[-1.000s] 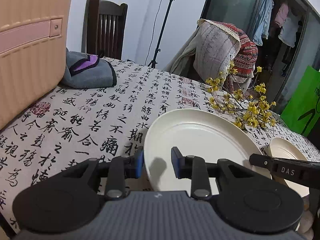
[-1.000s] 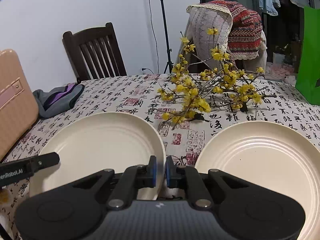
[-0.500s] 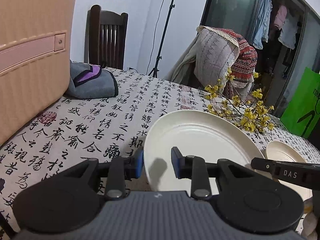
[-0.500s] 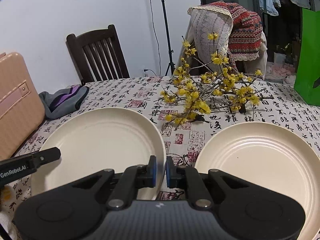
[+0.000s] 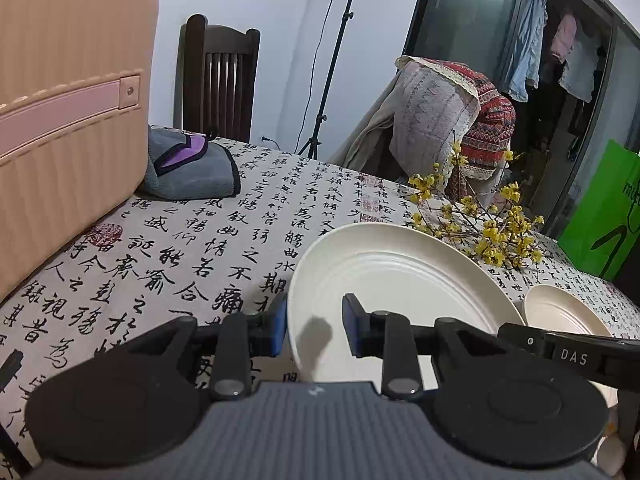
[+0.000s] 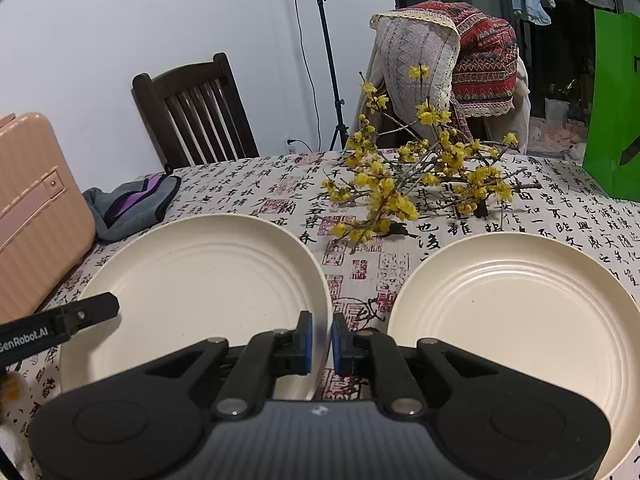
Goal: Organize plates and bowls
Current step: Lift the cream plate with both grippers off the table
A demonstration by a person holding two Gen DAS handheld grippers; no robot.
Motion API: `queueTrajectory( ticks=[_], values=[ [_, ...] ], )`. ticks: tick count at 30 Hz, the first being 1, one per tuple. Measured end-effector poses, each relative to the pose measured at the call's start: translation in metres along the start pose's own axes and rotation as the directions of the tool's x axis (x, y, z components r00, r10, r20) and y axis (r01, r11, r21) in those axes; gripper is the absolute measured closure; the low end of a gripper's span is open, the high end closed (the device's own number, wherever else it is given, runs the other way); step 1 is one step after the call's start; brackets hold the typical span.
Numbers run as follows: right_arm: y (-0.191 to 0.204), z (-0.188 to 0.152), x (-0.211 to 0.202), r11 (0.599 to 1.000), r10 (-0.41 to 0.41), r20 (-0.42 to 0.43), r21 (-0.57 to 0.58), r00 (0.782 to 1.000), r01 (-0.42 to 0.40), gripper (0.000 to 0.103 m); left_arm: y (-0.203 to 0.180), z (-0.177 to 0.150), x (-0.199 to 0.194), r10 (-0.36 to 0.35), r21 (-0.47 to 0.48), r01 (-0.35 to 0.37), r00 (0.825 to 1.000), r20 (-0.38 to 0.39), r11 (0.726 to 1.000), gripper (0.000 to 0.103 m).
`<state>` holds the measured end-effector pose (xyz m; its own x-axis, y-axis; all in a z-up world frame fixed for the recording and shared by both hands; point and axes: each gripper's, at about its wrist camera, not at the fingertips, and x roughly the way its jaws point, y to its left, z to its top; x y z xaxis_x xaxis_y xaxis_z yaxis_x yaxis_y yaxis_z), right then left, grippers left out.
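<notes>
Two cream plates lie on the calligraphy tablecloth. The left plate [image 5: 400,280] [image 6: 200,280] is held at opposite rims. My left gripper [image 5: 314,328] straddles its left rim, one pad outside the edge and the other inside the well, shut on it. My right gripper [image 6: 322,344] is shut on the same plate's right rim. The right plate [image 6: 512,304] [image 5: 560,312] lies untouched beside it. One left-gripper finger [image 6: 72,320] shows in the right wrist view, and one right-gripper finger [image 5: 568,354] in the left wrist view.
A pink suitcase [image 5: 68,120] stands at the table's left edge, with a grey and purple cloth [image 5: 188,172] beside it. A branch of yellow flowers [image 6: 408,184] lies behind the plates. A green bag [image 6: 612,112] is at the far right. Chairs [image 6: 192,112] stand behind the table.
The left wrist view has tipped up slightly, so the suitcase's top edge now shows. Both grippers keep the same hold on the left plate.
</notes>
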<state>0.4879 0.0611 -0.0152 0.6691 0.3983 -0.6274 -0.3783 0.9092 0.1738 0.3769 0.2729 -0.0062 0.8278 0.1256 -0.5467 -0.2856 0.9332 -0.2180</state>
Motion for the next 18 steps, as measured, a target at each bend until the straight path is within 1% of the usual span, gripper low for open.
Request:
queueTrajectory(
  ticks=[11,18],
  values=[
    [-0.001,-0.008,-0.014,1.000,0.002,0.006,0.023,1.000,-0.002,0.093,-0.002,-0.006,-0.018,-0.009,-0.004,0.009,1.000,0.002,1.000,0.074],
    [0.001,-0.013,-0.028,0.998,0.015,0.029,0.062,0.999,-0.017,0.093,0.004,-0.010,-0.031,-0.014,-0.025,0.014,1.000,0.007,1.000,0.074]
  ],
)
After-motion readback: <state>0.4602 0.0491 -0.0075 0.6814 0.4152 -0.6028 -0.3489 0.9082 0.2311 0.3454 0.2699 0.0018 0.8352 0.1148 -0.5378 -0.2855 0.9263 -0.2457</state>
